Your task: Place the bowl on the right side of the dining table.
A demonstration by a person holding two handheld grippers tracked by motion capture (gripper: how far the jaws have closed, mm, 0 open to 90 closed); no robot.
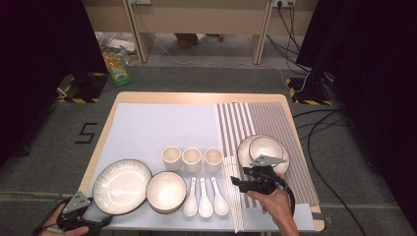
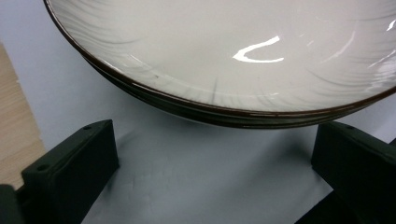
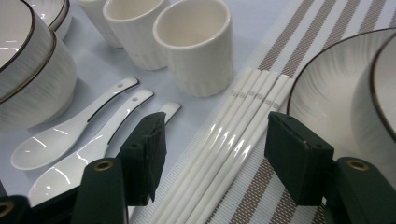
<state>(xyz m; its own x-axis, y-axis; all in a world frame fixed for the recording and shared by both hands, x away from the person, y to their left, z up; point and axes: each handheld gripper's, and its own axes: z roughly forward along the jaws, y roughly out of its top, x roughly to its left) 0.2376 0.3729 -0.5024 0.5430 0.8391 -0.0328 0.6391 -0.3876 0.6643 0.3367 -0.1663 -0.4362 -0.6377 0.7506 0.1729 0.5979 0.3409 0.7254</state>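
Several white chopsticks [image 1: 235, 196] lie in a bundle along the left edge of the striped placemat [image 1: 275, 123]. My right gripper [image 1: 238, 183] hovers over them, open. In the right gripper view the chopsticks [image 3: 233, 130] run between its two black jaws, and the pads stand clear of them on both sides; my right gripper [image 3: 215, 149] holds nothing. At the table's front left corner my left gripper [image 1: 98, 222] is open, just short of the large white plate [image 1: 122, 186]. In the left gripper view the dark-rimmed plate [image 2: 233, 60] lies right ahead of my left gripper [image 2: 215, 163].
A white bowl [image 1: 166, 191] sits beside the large plate. Three cups [image 1: 192, 160] stand in a row, with three white spoons [image 1: 205, 199] in front of them. A plate with a bowl in it [image 1: 263, 150] rests on the striped placemat, close to the right gripper.
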